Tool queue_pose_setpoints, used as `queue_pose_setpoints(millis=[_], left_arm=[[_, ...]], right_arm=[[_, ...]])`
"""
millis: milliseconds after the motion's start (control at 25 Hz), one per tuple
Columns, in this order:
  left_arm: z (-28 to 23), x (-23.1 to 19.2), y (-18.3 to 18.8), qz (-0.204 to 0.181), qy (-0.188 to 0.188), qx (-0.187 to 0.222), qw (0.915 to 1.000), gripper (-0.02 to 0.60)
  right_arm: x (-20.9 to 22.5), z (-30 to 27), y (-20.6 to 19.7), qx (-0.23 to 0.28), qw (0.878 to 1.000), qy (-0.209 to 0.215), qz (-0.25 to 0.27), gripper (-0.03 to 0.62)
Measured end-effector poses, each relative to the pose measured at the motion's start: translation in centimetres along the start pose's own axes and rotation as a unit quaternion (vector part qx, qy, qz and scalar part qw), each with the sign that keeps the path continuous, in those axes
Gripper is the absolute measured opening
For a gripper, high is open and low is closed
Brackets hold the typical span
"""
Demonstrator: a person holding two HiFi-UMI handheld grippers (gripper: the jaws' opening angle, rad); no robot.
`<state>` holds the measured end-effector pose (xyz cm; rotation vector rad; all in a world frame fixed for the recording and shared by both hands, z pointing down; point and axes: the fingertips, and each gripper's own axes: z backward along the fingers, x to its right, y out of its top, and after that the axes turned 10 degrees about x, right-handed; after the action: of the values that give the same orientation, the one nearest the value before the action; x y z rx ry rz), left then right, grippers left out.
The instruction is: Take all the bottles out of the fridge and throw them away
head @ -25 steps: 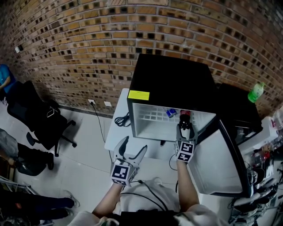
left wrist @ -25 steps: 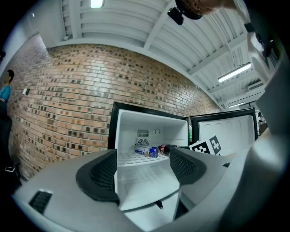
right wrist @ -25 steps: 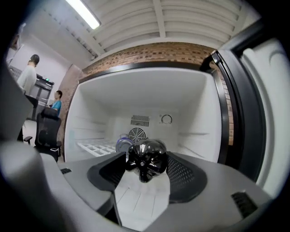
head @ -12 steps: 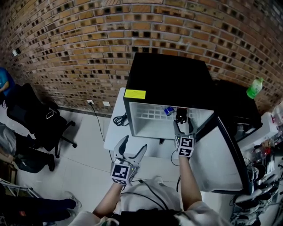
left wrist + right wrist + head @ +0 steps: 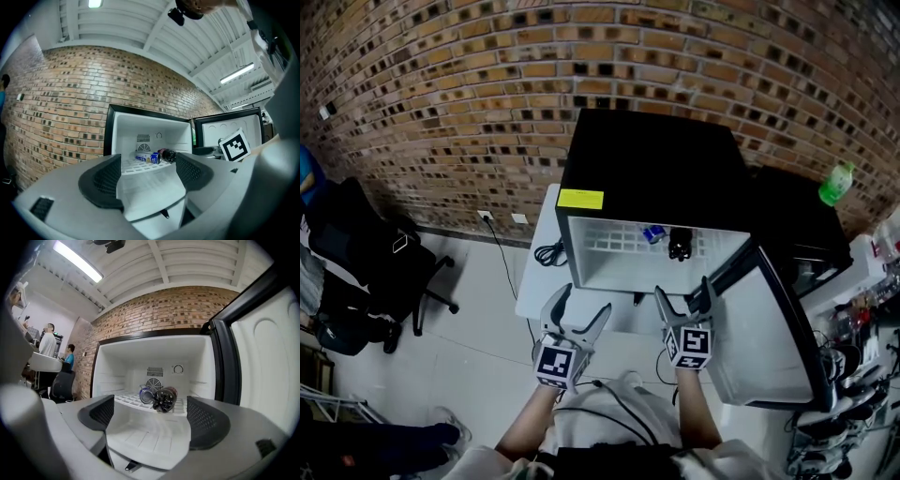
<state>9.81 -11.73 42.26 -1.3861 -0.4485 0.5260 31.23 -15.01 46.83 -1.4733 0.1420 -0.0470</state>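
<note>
Black fridge on the white bench, its door swung wide for access. A dark bottle lies on its side on the shelf, just beside a blue-labelled container. We hold the left gripper and right gripper level before the opening. Both sets of jaws are spread wide and empty. The right jaws have just been opening, and we judge the gap ample for the bottle's girth.

Dark bottle, blue bottle, flat on fridge shelf

Low centre of the frame, my left gripper and right gripper both gape empty; the right's jaws have just been opening.
</note>
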Motion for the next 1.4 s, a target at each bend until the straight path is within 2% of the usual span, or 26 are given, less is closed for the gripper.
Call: queue_pose_setpoints(millis=[160,320,480,560,600,640,800,1000,1160,1280,1400], left_arm=[[-0.1,-0.2,-0.6,-0.014,-0.009,-0.004,0.9999,0.364],[0.3,-0.7,-0.5,-0.009,0.007,-0.007,0.9999,0.364],[1.3,-2.0,0.2,0.000,0.040,-0.005,0.9992,0.364],[1.9,-2.7,0.6,0.003,0.054,-0.005,0.9985,0.364],[2.3,-3.1,0.5,0.000,0.059,-0.006,0.9982,0.364],[2.7,-3.5,0.3,-0.004,0.063,-0.008,0.9980,0.364],[3.8,-4.6,-0.2,-0.011,0.071,-0.015,0.9973,0.364],[3.5,-3.9,-1.0,-0.017,0.052,-0.017,0.9984,0.364],[2.8,-3.2,-0.2,0.000,0.051,-0.009,0.9986,0.364],[2.6,-2.7,-0.6,-0.006,0.038,-0.009,0.9992,0.364],[2.5,-2.5,-0.5,0.004,0.042,-0.008,0.9991,0.364]], right_arm=[[0.5,-3.0,0.2,0.005,1.000,-0.011,0.007,0.517],[0.8,-8.1,-0.9,-0.025,0.999,0.002,0.030,0.499],[2.7,-11.2,-2.2,-0.036,0.998,-0.039,0.025,0.459],[3.5,-11.7,-2.9,-0.044,0.997,-0.054,0.017,0.418],[3.7,-11.8,-3.1,-0.045,0.997,-0.056,0.011,0.361],[3.8,-11.9,-3.3,-0.046,0.997,-0.056,0.005,0.333],[4.6,-11.8,-3.6,-0.050,0.998,-0.044,-0.014,0.328],[4.2,-8.9,-0.6,-0.018,0.999,-0.019,-0.020,0.327],[4.2,-6.3,0.7,-0.002,0.998,-0.014,-0.055,0.327],[4.2,-4.8,1.7,0.013,0.997,-0.012,-0.078,0.327],[3.7,-3.8,2.5,0.022,0.996,-0.007,-0.085,0.327]])
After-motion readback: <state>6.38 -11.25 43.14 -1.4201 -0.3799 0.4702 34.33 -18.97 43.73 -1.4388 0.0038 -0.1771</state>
